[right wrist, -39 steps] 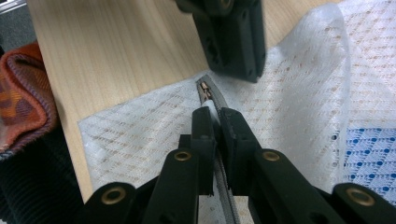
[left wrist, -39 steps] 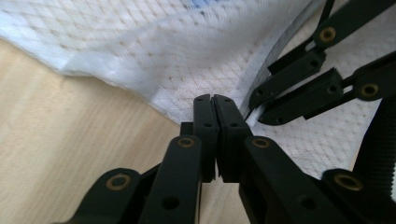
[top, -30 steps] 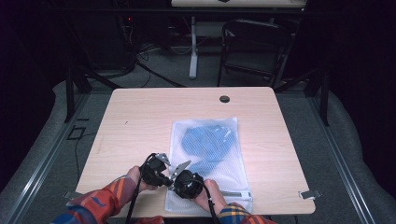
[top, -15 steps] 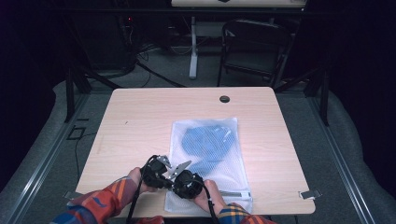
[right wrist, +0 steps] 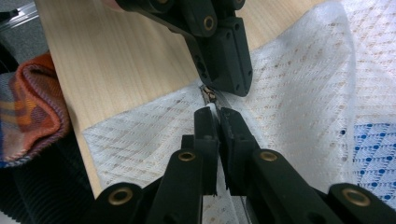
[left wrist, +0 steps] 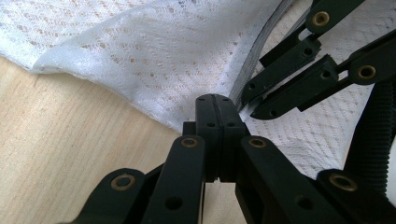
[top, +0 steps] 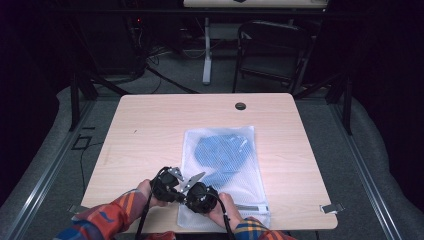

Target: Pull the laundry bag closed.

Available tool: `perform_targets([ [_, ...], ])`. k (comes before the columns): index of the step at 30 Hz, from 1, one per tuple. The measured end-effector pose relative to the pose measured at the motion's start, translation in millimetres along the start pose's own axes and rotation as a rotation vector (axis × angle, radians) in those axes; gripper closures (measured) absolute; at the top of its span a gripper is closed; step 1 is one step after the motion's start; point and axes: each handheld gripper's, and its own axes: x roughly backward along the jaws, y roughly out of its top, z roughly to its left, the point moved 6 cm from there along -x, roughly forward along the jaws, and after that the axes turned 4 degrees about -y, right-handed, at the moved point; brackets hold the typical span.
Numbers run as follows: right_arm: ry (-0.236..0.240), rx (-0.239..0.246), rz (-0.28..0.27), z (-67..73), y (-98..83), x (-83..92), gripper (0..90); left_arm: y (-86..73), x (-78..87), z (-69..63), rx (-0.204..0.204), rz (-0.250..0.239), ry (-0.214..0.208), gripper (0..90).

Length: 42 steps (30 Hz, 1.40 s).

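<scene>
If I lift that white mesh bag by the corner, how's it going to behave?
Likely floppy: the mesh bag lies limp and creased on the table, and its edge buckles near the left tool. Probably light, being thin netting. The blue cloth inside may slide toward the low end.

Table light: even light is falling from above on the wooden table (top: 150,130), which is looking bright and pale.
Surroundings: the room around the table is staying very dim, almost black at the side edges.
Mesh bag: the white mesh bag (left wrist: 154,51) is glowing brightly in the left gripper view, a little washed out.
Jaws: the black jaws are appearing soft and out of focus near the bottom of both gripper views.
Shadows: only soft, weak shadows are showing under the bag edge.
High view: it is looking slightly grainy.
</scene>
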Motion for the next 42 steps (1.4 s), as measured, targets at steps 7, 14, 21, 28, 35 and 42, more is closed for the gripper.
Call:
perform_targets([
  [7, 0.033, -0.037, -0.007, 4.9, 2.1, -4.7, 81.8, 0.6, -0.9, 0.5, 0.028, -0.016, -0.019, 90.0],
  [14, 0.023, -0.045, -0.006, 2.0, 1.3, -4.8, 86.8, 0.9, 0.8, -0.3, 0.008, 0.006, -0.011, 90.0],
  [21, 0.027, -0.054, -0.022, 2.1, 1.0, -5.5, 86.9, -0.3, 1.3, -2.1, -0.019, 0.026, 0.016, 90.0],
  [28, 0.011, -0.065, -0.007, 1.2, 0.4, -3.5, 87.1, -1.0, 0.3, -3.5, -0.042, 0.019, 0.029, 90.0],
  [35, 0.015, -0.068, 0.006, -1.3, -1.3, -1.6, 87.1, -1.2, 0.4, -3.5, -0.042, 0.019, 0.024, 90.0],
  [42, 0.013, -0.073, -0.006, -3.4, -2.2, -1.0, 87.0, -1.3, 0.6, -2.9, -0.041, 0.02, 0.02, 90.0],
])
